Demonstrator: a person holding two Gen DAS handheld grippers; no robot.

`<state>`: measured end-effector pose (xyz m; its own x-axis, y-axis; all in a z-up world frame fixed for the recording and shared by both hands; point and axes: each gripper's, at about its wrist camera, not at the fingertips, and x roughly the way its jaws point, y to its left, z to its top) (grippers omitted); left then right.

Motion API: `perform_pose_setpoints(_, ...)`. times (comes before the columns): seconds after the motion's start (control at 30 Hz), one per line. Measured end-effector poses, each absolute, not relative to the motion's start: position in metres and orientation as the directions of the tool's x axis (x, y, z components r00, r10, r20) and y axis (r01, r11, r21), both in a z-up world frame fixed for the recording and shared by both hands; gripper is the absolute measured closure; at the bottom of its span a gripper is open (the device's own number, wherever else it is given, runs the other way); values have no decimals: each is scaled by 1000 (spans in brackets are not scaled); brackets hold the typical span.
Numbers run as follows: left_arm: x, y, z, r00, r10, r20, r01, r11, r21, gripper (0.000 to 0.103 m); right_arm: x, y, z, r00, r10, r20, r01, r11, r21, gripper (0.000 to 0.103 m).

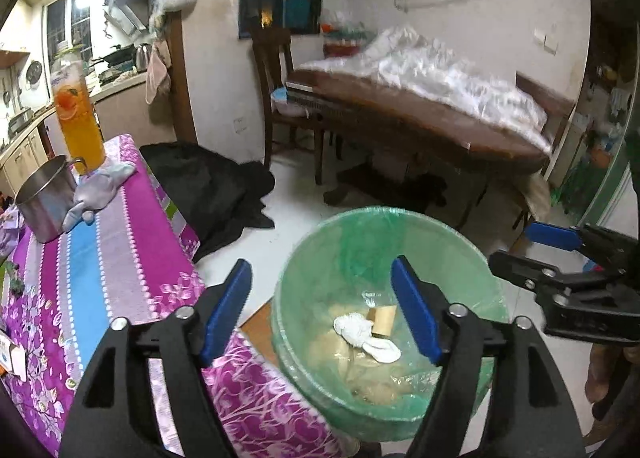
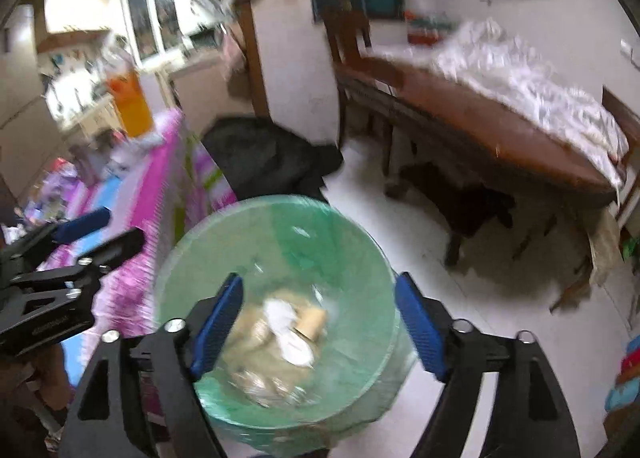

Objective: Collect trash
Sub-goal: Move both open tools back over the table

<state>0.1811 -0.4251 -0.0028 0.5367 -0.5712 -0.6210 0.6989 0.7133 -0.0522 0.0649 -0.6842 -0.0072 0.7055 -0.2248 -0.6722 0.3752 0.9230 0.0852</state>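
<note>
— Green plastic lines the bin; we see it on the pale floor just beside the corner of our table with the purple floral cloth; what lies inside?

— We make out a white crumpled tissue touching a small tan cardboard tube, both resting on yellowish scraps at the bottom; in the right wrist view the same tissue is blurred.

— And our grippers?

— Our left gripper hangs over the near rim, its blue pads spread wide with nothing between them; our right gripper is likewise spread and empty above the bin's mouth; each shows at the edge of the other's view.

— What else do we see on the cloth?

— We see a steel pot, a grey rag touching it, and a tall orange drink bottle behind; across the floor stands a brown wooden table with white plastic heaped on it.
</note>
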Motion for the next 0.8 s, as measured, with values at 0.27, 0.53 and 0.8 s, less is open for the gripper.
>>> perform_pose_setpoints(0.27, 185, -313, 17, 668, -548, -504, 574, 810, -120, 12, 41, -588, 21, 866, -152, -477, 224, 969, 99, 8)
perform_pose_setpoints(0.53, 197, -160, 13, 789, -300, -536, 340, 940, -26, 8, 65, -473, 33, 919, 12, -394, 4, 999, 39, 5)
perform_pose_setpoints(0.8, 218, 18, 7, 838, 46, -544, 7, 996, 94, 7, 97, -391, 27, 889, 152, -432, -148, 988, 44, 5)
